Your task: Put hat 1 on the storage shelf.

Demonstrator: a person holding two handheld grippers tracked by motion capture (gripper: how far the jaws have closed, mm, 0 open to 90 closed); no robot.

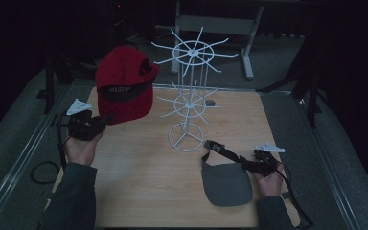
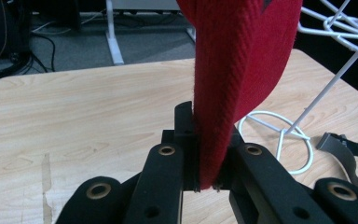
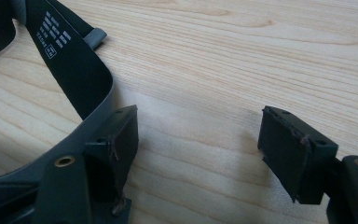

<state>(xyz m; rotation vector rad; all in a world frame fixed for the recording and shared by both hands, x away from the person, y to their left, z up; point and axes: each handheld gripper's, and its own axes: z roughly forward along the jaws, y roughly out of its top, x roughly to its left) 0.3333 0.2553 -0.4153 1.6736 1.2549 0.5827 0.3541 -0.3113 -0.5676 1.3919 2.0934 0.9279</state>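
— Above the table's left half, what does the left gripper hold?
— Its jaws pinch the brim of the red cap, lifted clear beside the white wire rack.
— And the right gripper?
— Jaws spread wide, gripping nothing, just beside the grey visor lying flat, one jaw touching its strap.

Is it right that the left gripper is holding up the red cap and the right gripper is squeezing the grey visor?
Not quite. The left gripper does hold up the red cap, but the right gripper is not squeezing the grey visor. The right gripper view shows its jaws wide open over bare table, with the visor's strap beside one jaw, outside the gap.
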